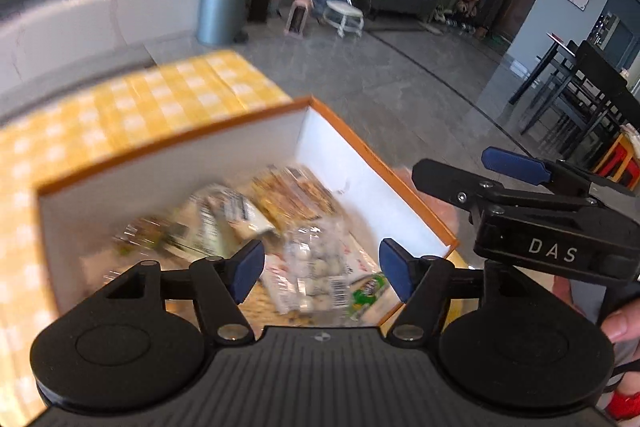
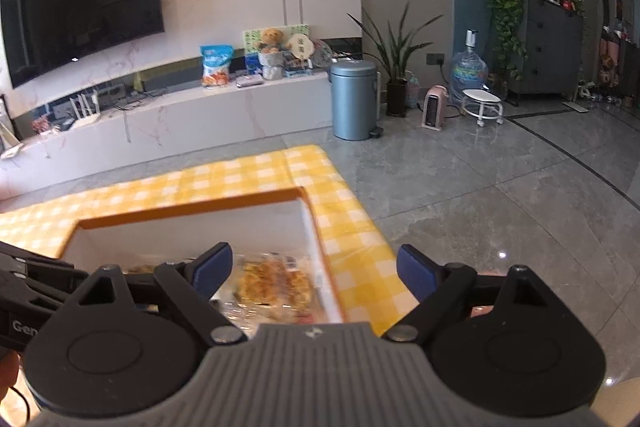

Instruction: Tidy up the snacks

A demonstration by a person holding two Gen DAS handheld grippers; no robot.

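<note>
Left gripper (image 1: pixel 322 269) is hanging open over the box (image 1: pixel 372 163) with nothing between its pads, so it's probably just done dropping something in. Right gripper (image 2: pixel 314 275) is gaping wide too, empty, hovering at the box's right edge. The snacks (image 1: pixel 308 267) are piling up inside the box, which is sitting by the far right corner of the checkered table (image 2: pixel 352 219).
</note>
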